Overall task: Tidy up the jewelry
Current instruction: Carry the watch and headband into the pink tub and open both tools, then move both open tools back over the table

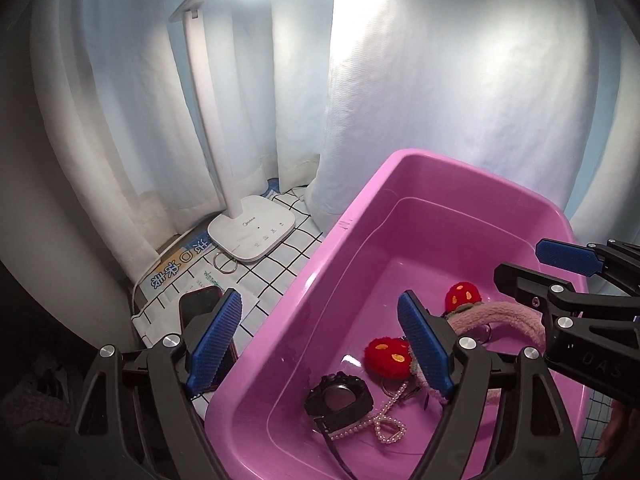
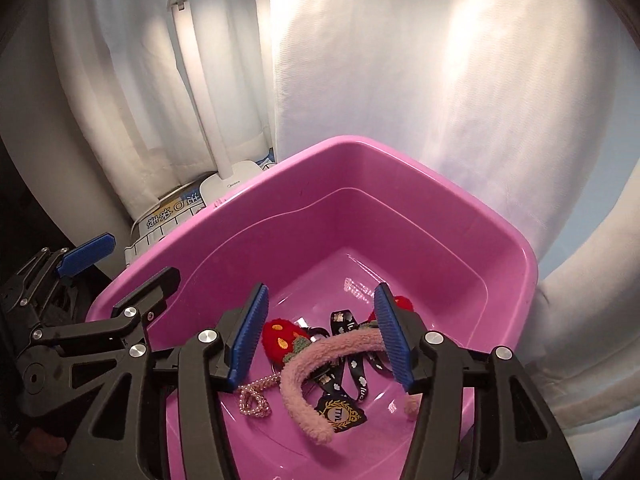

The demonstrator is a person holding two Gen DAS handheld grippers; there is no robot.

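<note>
Lying in the glossy pink plastic tub (image 2: 500,248): fuzzy pink headband with red strawberry plushes (image 2: 308,360), directly under the right gripper (image 2: 320,340), jaws parted, released. Resting alongside: pearl bead strand (image 2: 254,400), black printed lanyard (image 2: 352,376), black wristwatch (image 1: 340,400). Straddling the tub's left rim, left gripper (image 1: 320,344), gaping, grasping nothing. Standing beyond the left rim: white desk lamp (image 1: 250,232).

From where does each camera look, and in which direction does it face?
Left wrist: on the left hand-held gripper, looking down across the pink tub's left rim toward the lamp; own open fingers show, and the right hand-held gripper enters from the right.
Right wrist: on the right hand-held gripper, looking down into the tub at the pink headband; own open fingers show, the left one at left.
Shared: tub, headband, pearl string, lamp.
</note>
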